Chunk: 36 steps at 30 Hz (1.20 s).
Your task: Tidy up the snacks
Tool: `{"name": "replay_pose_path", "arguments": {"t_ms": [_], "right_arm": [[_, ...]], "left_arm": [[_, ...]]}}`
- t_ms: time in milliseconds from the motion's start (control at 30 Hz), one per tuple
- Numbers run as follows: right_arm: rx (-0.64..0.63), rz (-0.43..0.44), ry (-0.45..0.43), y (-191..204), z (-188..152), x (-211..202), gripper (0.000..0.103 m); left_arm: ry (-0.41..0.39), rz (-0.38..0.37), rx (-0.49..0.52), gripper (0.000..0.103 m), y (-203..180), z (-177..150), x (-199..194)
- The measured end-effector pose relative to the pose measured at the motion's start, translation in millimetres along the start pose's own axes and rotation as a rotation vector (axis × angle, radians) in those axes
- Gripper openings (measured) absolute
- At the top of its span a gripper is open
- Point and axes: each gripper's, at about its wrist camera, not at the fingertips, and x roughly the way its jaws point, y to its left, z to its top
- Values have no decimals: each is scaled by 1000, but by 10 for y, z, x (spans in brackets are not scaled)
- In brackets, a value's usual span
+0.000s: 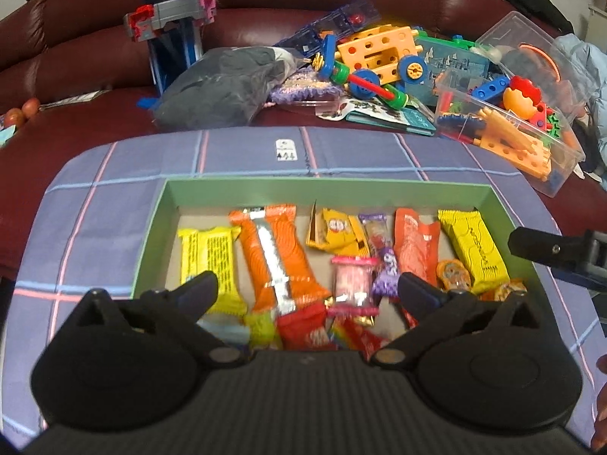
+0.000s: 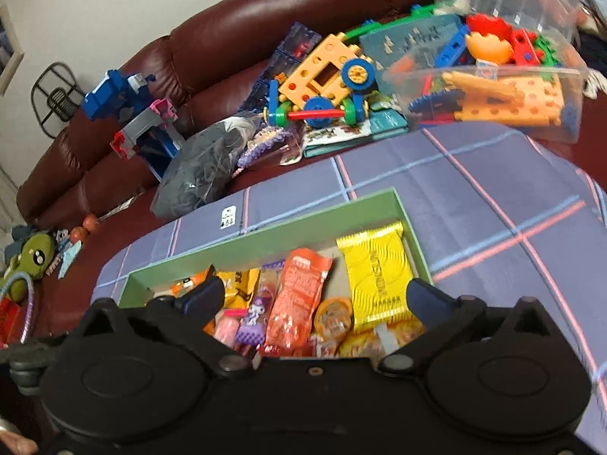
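Note:
A green box (image 1: 151, 223) on a purple plaid cloth holds several snack packs: a yellow bar (image 1: 208, 261), a long orange pack (image 1: 277, 254), a pink candy pack (image 1: 351, 280), a purple pack (image 1: 383, 261), a red-orange pack (image 1: 413, 246) and a yellow pack (image 1: 474, 250). My left gripper (image 1: 307, 288) is open and empty above the box's near side. My right gripper (image 2: 313, 295) is open and empty above the box's right part (image 2: 402, 204), over the yellow pack (image 2: 379, 273) and red-orange pack (image 2: 299, 295). Its finger shows at the right edge of the left wrist view (image 1: 542, 250).
The purple plaid cloth (image 1: 360, 151) lies on a dark red leather sofa (image 1: 95, 60). Behind the box are a grey bagged bundle (image 1: 224, 83), an orange toy vehicle (image 1: 379, 57), a clear toy bin (image 1: 523, 106) and a blue toy tower (image 1: 170, 19). A green plush (image 2: 34, 258) lies far left.

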Motion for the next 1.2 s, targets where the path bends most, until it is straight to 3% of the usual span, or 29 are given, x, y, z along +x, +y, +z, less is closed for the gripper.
{"name": "replay_pose_path", "arguments": {"t_ms": [333, 767, 933, 1200], "right_arm": [[39, -4, 22, 42, -265, -405, 103], [-53, 3, -15, 264, -530, -1197, 103], [-101, -32, 0, 327, -707, -1409, 103], [-144, -112, 50, 347, -1005, -1481, 103]], "left_arm": [[-13, -7, -23, 103, 38, -219, -468], [-70, -25, -29, 103, 125, -644, -1208], [-89, -22, -6, 103, 199, -880, -1417], [-34, -21, -22, 103, 334, -1210, -1423]]}}
